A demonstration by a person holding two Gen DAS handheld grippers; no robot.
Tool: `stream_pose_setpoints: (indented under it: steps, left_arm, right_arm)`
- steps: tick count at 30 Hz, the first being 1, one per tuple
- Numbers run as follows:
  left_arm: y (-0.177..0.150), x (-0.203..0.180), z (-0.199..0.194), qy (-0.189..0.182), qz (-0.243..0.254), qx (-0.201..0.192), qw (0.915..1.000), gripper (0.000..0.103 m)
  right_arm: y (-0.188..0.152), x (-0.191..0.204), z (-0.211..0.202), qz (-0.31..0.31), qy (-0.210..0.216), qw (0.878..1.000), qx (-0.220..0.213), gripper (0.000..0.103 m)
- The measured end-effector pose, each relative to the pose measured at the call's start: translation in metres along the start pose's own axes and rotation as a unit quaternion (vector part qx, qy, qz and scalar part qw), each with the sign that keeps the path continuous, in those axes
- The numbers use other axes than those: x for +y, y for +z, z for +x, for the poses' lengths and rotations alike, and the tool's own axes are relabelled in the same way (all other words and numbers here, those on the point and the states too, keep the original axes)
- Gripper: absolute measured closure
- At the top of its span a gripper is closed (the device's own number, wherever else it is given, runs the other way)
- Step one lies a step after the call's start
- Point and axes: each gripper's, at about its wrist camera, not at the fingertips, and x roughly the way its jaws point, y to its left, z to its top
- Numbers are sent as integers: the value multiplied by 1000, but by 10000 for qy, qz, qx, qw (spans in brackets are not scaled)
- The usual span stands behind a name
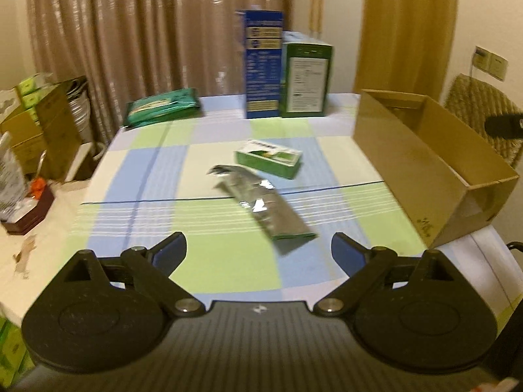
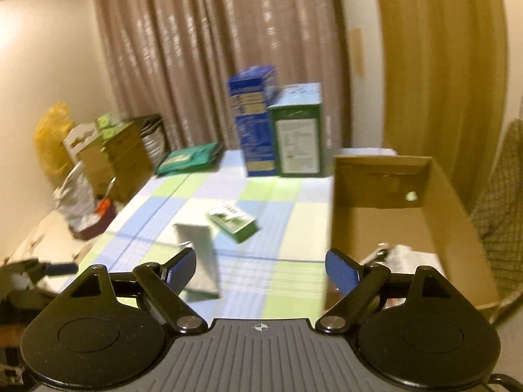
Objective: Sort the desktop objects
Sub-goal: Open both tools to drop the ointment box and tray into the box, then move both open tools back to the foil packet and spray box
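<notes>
A silver foil packet with a green end lies on the checked tablecloth, and a small green box lies just behind it. My left gripper is open just short of the packet's near end, with nothing between its fingers. In the right wrist view the same packet and small green box lie left of centre. My right gripper is open and empty, at the left wall of the open cardboard box, which holds a whitish packet.
A tall blue carton and a green carton stand at the table's far edge, with a flat green pack to their left. Stacked boxes and bags crowd the left side. A woven chair back stands beyond the cardboard box.
</notes>
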Motion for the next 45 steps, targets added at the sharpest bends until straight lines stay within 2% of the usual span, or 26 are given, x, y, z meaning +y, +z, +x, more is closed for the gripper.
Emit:
stream_pose_setpoints:
  steps: [6,12,19,27,31,36,38,41,45]
  left_arm:
    - [-1,28,-3,-40,-250,137,9996,10]
    - [6,41,14,-132,-457,310,9984,10]
    - [20,40,60,-308,-647,577,9958,10]
    - [36,30,140,-666,-774,935,9904,15]
    - [42,33,181,-963,-1133,1183,9818,21]
    - [47,27,214,-839,-998,1382,9818,26]
    - [46,25,223,-763,-990,1478,9811,31]
    - [44,25,230,-832,-995,1551,9793,36]
    - [47,26,235,-959,-910,1538,9792,53]
  right_arm:
    - [-4,23,19,-341,133,9990,253,18]
    - [7,32,44,-763,221,9959,423,17]
    - [28,26,85,-955,208,9938,529,17]
    - [37,9,151,-896,141,9922,853,16]
    - [42,4,179,-980,143,9902,983,16]
    - [51,2,212,-1258,72,9856,1130,16]
    - [53,4,224,-1380,80,9830,1209,16]
    - [54,7,242,-1597,163,9780,1330,16]
    - [52,13,267,-1858,283,9697,1562,16]
